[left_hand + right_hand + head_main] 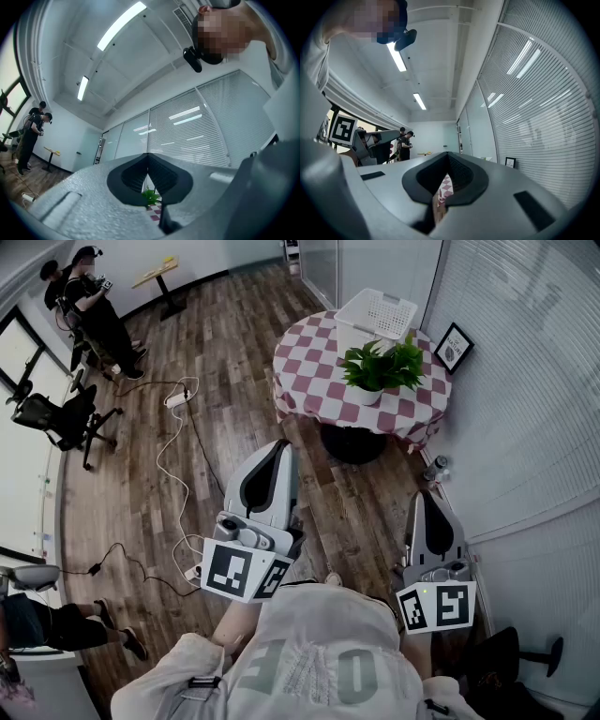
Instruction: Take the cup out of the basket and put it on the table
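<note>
Standing on the checked table (309, 357) is a white latticed basket (351, 319).

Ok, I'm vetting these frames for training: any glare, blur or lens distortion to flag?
Head view: sharp and evenly lit, edges only mildly bowed; the white basket and checkered table read clearly. Left gripper view: heavy fisheye, black corners, ceiling light strip blown out. Right gripper view: same fisheye and vignette; the window blinds bend into arcs.

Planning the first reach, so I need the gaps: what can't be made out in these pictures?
- Cup: head view, basket far away, its inside too small to read.
- Table: both gripper views, shut jaws block all but a sliver of checked cloth.
- Framed picture: head view, print too small.
</note>
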